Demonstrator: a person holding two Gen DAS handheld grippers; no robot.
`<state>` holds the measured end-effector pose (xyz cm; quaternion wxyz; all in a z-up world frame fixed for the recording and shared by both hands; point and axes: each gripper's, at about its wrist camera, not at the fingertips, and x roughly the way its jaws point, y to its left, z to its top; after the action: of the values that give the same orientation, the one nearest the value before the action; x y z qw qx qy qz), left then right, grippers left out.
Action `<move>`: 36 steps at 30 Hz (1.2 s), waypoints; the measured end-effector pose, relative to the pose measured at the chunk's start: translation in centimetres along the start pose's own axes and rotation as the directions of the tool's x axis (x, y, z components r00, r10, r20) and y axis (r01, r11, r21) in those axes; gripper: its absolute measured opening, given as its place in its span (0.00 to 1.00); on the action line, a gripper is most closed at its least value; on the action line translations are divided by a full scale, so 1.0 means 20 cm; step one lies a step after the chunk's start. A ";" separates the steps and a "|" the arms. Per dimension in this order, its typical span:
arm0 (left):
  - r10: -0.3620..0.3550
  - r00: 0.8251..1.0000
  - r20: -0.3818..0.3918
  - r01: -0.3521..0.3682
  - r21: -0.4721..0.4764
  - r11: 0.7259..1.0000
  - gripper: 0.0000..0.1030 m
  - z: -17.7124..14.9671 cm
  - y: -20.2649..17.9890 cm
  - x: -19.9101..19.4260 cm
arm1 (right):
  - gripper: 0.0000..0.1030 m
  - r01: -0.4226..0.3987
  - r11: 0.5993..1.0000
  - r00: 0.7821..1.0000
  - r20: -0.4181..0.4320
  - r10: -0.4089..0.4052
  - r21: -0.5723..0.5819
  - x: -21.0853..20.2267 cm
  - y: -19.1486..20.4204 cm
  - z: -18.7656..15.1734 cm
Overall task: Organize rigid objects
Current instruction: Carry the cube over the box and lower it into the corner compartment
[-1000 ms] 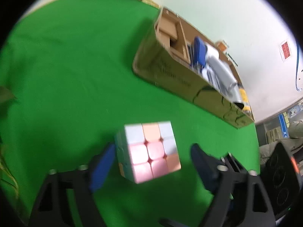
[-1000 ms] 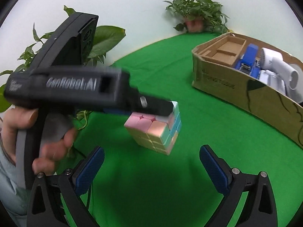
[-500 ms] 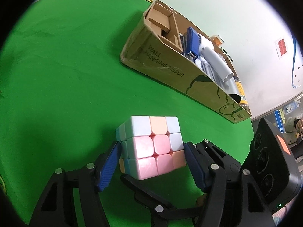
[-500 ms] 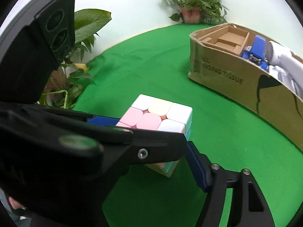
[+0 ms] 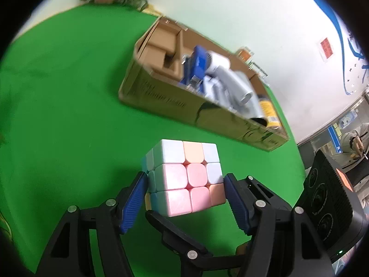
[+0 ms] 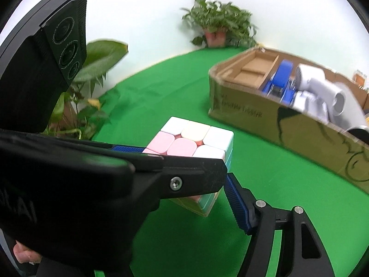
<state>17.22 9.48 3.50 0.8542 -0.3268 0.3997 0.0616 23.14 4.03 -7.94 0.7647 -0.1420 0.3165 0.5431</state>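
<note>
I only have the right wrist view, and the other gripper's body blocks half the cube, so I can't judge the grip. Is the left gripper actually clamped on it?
Observer: Yes. In the left wrist view the left gripper has one blue pad pressed against each side of the cube.
Operator: My picture cuts off the cardboard box's far end. What's there?
Observer: A yellow labelled container sits at that end of the cardboard box, just past the white hair dryer.

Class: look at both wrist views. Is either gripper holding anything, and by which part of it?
The left gripper holds the pastel puzzle cube, jaws clamped on two opposite side faces. The right gripper's jaws flank the same cube; whether they grip it cannot be told.
</note>
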 end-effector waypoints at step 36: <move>0.063 0.997 -0.055 -0.061 0.032 0.998 0.64 1.12 0.14 0.34 | 0.66 -0.009 0.984 0.999 -0.042 0.017 0.177 0.48 -0.60 0.99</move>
<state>35.22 24.20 7.54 0.8453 -0.3026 0.4343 0.0727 42.72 17.89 -0.50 0.7638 -0.0833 0.3807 0.5145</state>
